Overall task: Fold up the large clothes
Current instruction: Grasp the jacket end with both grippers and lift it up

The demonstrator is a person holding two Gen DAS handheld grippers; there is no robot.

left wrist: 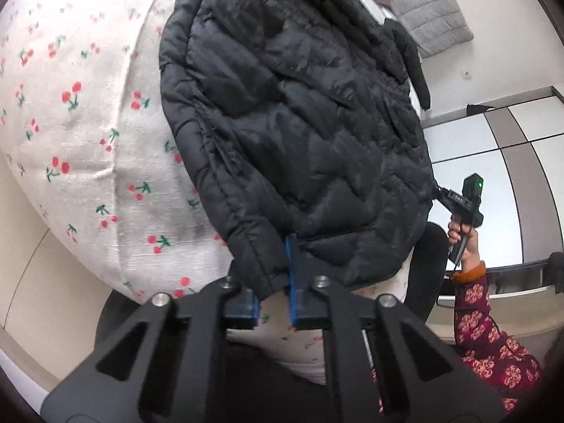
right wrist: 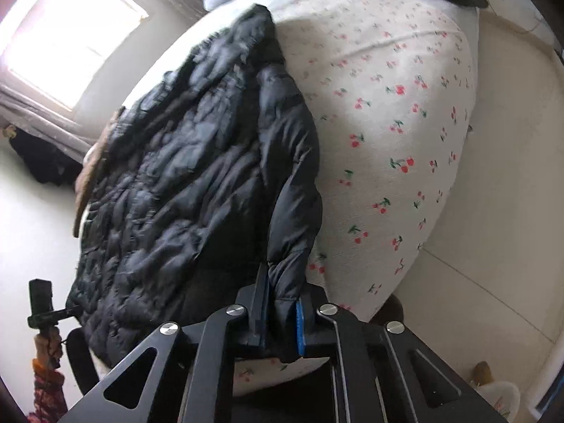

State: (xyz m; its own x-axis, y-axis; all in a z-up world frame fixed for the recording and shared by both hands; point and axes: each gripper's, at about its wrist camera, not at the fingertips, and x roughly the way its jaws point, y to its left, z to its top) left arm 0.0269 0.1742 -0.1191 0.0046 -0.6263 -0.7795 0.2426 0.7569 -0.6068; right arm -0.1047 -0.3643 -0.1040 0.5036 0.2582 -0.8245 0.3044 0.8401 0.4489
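Both my left gripper (left wrist: 273,282) and right gripper (right wrist: 280,312) clamp the hem of the black quilted puffer jacket (left wrist: 299,105) spread over the cherry-print bedsheet (left wrist: 70,123); next, seemingly, carrying that hem toward the collar.

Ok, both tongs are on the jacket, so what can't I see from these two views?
- Jacket collar: left view, cut off by the top edge.
- Left tongs left pad: hidden behind the hem.
- Right tongs grip depth: cuff covers the pads.
- Jacket front: faces the bed.
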